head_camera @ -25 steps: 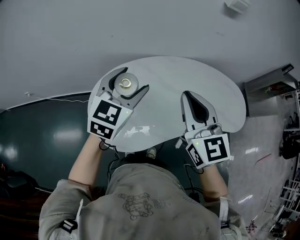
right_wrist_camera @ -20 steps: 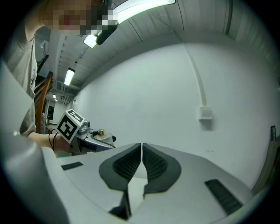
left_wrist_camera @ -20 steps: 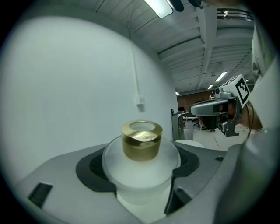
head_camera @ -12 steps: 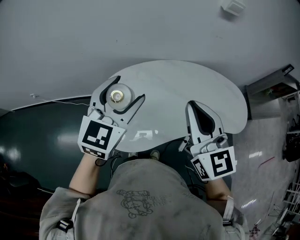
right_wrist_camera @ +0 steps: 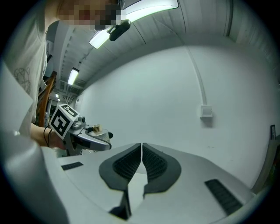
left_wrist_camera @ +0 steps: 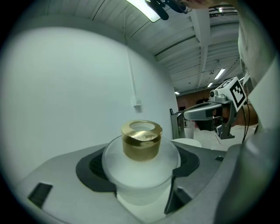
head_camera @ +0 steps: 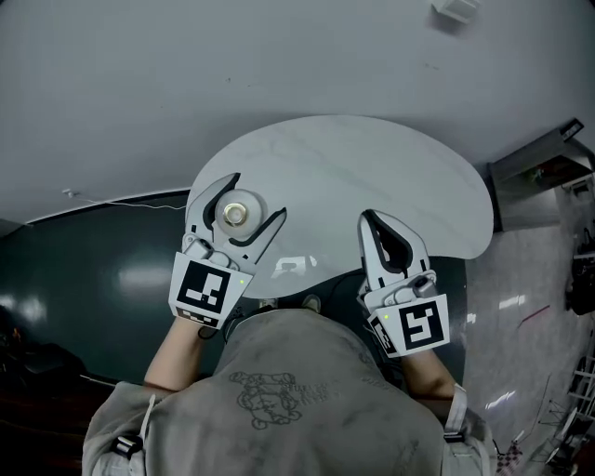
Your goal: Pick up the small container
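Note:
The small container (head_camera: 234, 214) is a frosted white jar with a gold cap. It sits between the jaws of my left gripper (head_camera: 257, 195), which is shut on it over the left part of the round white table (head_camera: 372, 158). In the left gripper view the jar (left_wrist_camera: 141, 144) fills the gap between both dark pads (left_wrist_camera: 92, 168). The right gripper view shows the left gripper (right_wrist_camera: 89, 139) holding the jar (right_wrist_camera: 96, 128) clear of the tabletop. My right gripper (head_camera: 369, 216) hovers at the table's near edge, shut with nothing in it; its pads (right_wrist_camera: 131, 164) meet.
A dark green floor (head_camera: 84, 279) lies left of the table, with a thin white cable (head_camera: 121, 198) along the wall. A grey metal unit (head_camera: 539, 163) stands at the right. A small white box (head_camera: 456, 9) is fixed on the wall.
My left gripper has drawn back toward the person with the jar in it. The right gripper has shifted only slightly.

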Motion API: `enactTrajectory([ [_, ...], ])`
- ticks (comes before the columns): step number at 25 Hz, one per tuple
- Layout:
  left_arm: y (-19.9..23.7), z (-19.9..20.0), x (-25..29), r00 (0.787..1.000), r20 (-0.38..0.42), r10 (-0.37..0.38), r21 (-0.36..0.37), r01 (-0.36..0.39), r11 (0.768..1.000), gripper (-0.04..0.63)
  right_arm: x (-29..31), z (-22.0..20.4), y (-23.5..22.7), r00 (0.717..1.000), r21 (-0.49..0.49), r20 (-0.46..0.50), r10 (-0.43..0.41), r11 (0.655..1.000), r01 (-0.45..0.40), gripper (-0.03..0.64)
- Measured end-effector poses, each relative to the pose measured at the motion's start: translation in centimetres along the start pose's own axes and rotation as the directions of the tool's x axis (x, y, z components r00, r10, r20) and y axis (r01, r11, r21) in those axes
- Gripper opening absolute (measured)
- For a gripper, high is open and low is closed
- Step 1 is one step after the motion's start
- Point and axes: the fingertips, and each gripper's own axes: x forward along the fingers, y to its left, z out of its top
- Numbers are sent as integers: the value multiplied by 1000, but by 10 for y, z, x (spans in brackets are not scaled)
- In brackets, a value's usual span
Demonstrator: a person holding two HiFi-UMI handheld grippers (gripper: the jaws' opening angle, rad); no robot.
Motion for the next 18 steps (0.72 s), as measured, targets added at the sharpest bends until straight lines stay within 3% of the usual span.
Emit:
enactTrajectory([
  [6, -15, -22, -4, 999, -36, -35, -20, 34, 999, 344, -1, -20, 8, 999, -16, -44, 11, 1000, -12, 34],
  [18, -13, -30, -10, 998, -60, -28, -35, 25, 999, 344, -1, -24, 11, 998, 51, -48, 34, 998, -31, 34],
])
